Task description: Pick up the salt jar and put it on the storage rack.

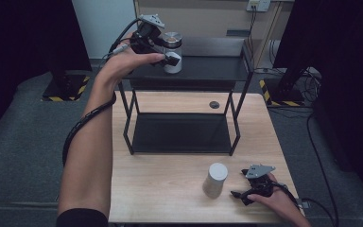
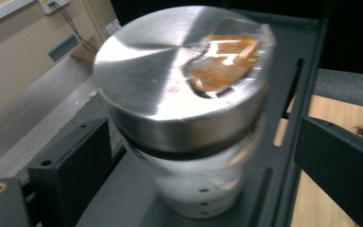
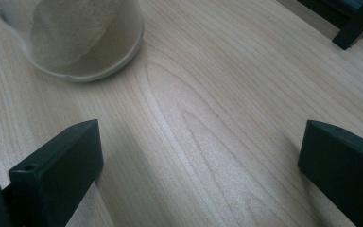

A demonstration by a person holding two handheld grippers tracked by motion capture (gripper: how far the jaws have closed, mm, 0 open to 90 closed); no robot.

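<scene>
Up on the top shelf of the black metal rack (image 1: pixel 189 71), the white jar with a brushed steel lid (image 1: pixel 172 52) is standing upright, and the left gripper (image 1: pixel 168 56) is hovering around it. Its jaws are spreading wide on either side of the jar; in the left gripper view the jar (image 2: pixel 184 109) is sitting between the two black jaws with a clear gap on each side, so the pads are not pressing on it. An orange-brown patch is showing on the lid, with a dark band running just under the lid's rim.

Down at the near right of the wooden table (image 1: pixel 170 189), the right gripper (image 1: pixel 250 189) is resting low, its jaws standing well apart with bare wood between them. A pale cylindrical cup (image 1: pixel 215 179) is standing just beside it, to its left; in the right gripper view the base of that cup (image 3: pixel 82 40) is lying ahead of the left jaw, not touching either jaw.

The rack is standing on the far half of the table, its lower shelf dark. Grey carpet (image 1: pixel 23 142) is surrounding the table, and a beige wall with a socket is running behind.
</scene>
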